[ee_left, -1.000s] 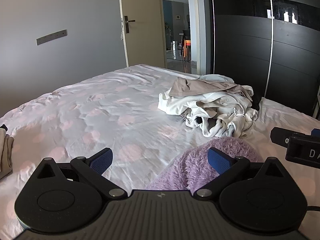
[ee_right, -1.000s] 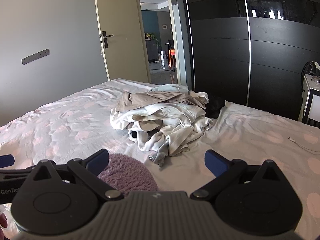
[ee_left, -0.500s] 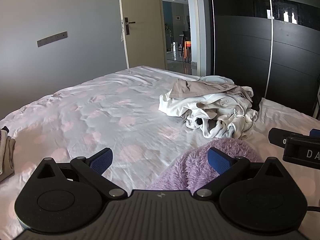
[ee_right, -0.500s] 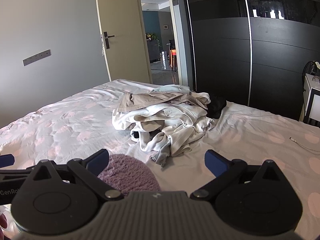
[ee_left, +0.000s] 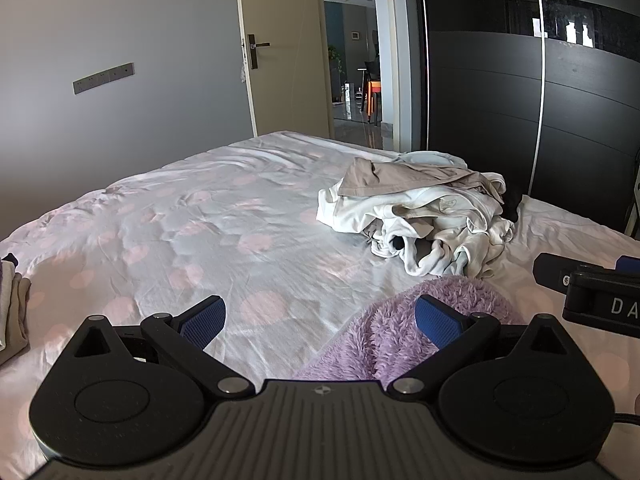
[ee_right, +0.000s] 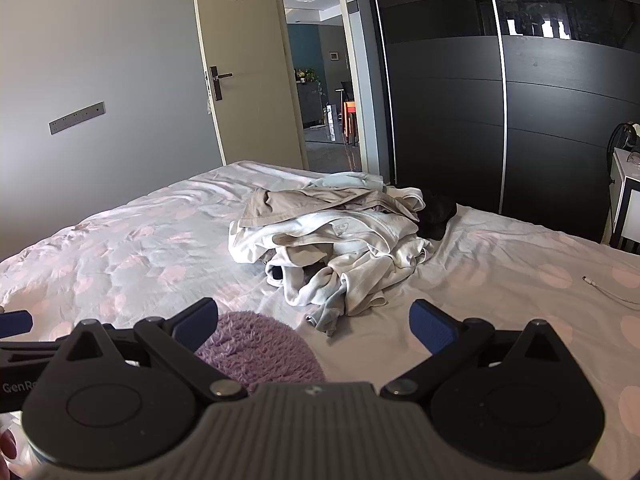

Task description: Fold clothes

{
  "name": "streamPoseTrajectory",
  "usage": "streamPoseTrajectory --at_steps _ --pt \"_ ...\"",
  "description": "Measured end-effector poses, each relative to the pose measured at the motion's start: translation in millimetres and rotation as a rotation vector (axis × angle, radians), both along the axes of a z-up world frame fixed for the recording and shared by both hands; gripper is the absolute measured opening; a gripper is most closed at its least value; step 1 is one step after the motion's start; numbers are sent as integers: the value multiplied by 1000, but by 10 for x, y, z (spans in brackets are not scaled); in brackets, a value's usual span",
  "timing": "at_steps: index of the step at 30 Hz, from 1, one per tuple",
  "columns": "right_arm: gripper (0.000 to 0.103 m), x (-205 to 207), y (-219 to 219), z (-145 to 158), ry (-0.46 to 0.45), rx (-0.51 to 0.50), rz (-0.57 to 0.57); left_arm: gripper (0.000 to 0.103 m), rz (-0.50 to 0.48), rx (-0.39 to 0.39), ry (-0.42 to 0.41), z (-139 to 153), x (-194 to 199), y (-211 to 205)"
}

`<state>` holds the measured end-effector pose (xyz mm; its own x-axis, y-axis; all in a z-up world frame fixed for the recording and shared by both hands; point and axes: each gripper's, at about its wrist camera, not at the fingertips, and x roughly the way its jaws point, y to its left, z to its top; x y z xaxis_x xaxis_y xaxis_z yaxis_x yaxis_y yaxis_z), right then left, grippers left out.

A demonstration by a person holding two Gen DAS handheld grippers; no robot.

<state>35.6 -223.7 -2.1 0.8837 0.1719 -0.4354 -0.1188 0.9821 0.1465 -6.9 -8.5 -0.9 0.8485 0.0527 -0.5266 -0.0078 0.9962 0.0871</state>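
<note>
A fluffy purple garment [ee_left: 404,332] lies on the bed right in front of me; it also shows in the right wrist view [ee_right: 256,348]. A pile of white, beige and black unfolded clothes [ee_left: 424,216] sits further back on the bed, seen too in the right wrist view [ee_right: 340,240]. My left gripper [ee_left: 320,318] is open and empty, its right finger over the purple garment's edge. My right gripper [ee_right: 314,320] is open and empty, to the right of the purple garment. The right gripper's side shows in the left wrist view [ee_left: 592,288].
The bed [ee_left: 180,232] has a white cover with pink dots. Folded clothes [ee_left: 12,308] lie at its left edge. A white cable [ee_right: 608,292] lies on the bed at right. A black wardrobe [ee_right: 500,100], an open door [ee_left: 288,60] and a white nightstand [ee_right: 624,196] stand behind.
Both views have shifted only slightly; the left gripper drifted a little, so the folded clothes at the left edge slid further out of view. Both grippers stay open.
</note>
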Motion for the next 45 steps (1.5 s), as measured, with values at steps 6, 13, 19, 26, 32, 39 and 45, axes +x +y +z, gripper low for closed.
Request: streamPoseTrajectory --at_steps 6,13,19,26,32,39,45 --pt "103 50 50 -2 -4 -4 25 103 11 0 9 -1 56 51" --pt "102 167 186 28 -50 0 110 103 34 8 16 -3 164 167" --pt "102 375 287 59 -86 58 206 101 57 40 2 4 277 284" --pt "102 611 433 29 -116 28 235 101 84 44 -10 -4 435 393" --pt "102 864 490 -33 -90 7 259 101 90 29 20 -76 636 460" --pt "102 1206 513 -116 -22 -7 212 101 108 24 56 -191 873 537" --pt "102 1531 541 -246 45 -21 183 101 127 25 88 -290 1068 604"
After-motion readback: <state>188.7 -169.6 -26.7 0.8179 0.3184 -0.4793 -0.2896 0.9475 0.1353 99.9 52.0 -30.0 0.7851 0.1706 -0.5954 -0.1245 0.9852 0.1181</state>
